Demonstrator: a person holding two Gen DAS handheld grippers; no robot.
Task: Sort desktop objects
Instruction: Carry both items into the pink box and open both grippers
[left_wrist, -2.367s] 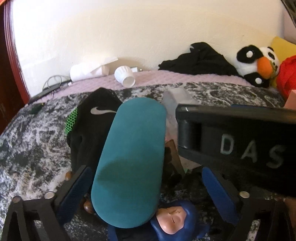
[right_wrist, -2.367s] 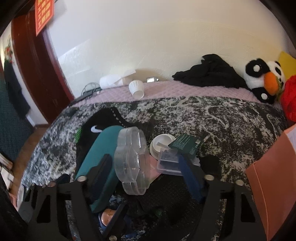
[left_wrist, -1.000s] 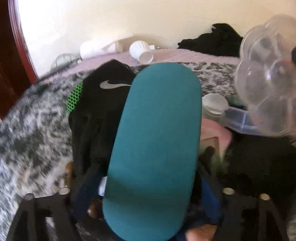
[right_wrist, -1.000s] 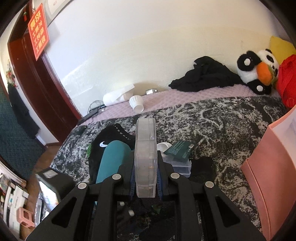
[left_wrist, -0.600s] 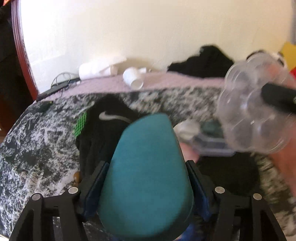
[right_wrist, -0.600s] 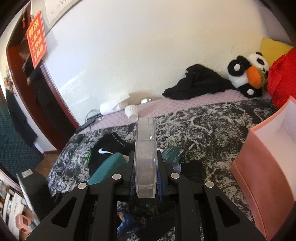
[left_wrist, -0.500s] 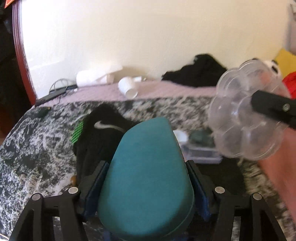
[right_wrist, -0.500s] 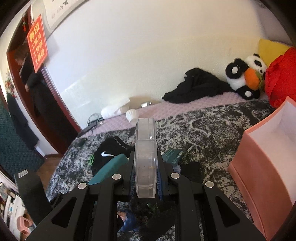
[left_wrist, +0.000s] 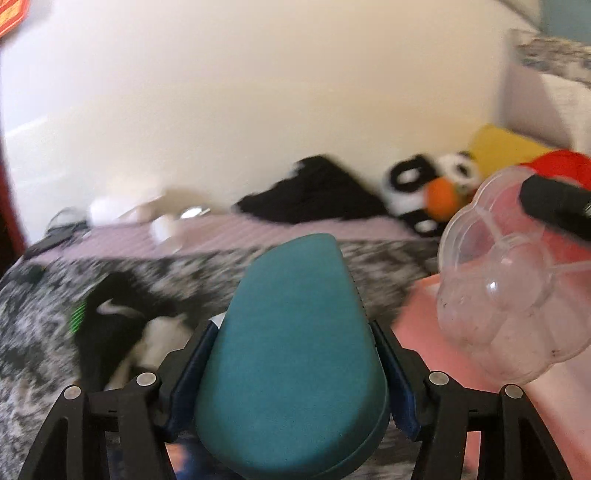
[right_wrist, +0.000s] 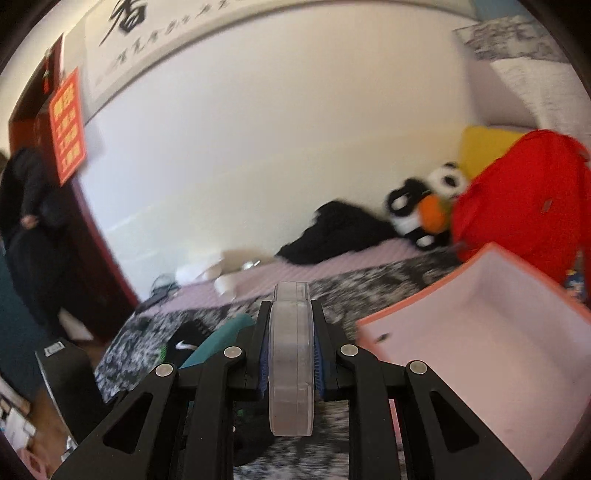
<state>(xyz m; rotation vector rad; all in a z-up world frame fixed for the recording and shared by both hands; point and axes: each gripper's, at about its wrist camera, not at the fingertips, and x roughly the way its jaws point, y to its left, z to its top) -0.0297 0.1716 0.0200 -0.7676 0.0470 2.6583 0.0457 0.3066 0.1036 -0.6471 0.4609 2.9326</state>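
Your left gripper (left_wrist: 291, 363) is clenching the teal glasses case (left_wrist: 291, 354) between its blue pads (left_wrist: 192, 373), one pad pressing on each long side. The case is standing up from the jaws and pointing away from the camera, above the black-and-white patterned bedspread (left_wrist: 29, 325). Your right gripper (right_wrist: 290, 343) is grasping the clear flower-shaped compartment box (right_wrist: 290, 354) by its two flat faces, so in the right wrist view you are seeing only its thin edge, upright between the jaws. In the left wrist view the same box (left_wrist: 517, 280) is hanging in the air to the right of the glasses case, apart from it, with one black finger (left_wrist: 554, 206) of the right gripper crossing its top.

The pink storage box (right_wrist: 480, 343) is lying open just to the right of the right gripper, and the clear box is near its left rim but not inside it. On the bedspread to the left, a black Nike garment (left_wrist: 107, 317) is lying below the teal case. Far back by the wall, a black cloth (right_wrist: 340, 229), a panda plush toy (right_wrist: 424, 206) and a red backpack (right_wrist: 524, 199) are resting on the lilac quilt (right_wrist: 314, 269). The left wrist picture is blurred, so small things near the wall are unclear.
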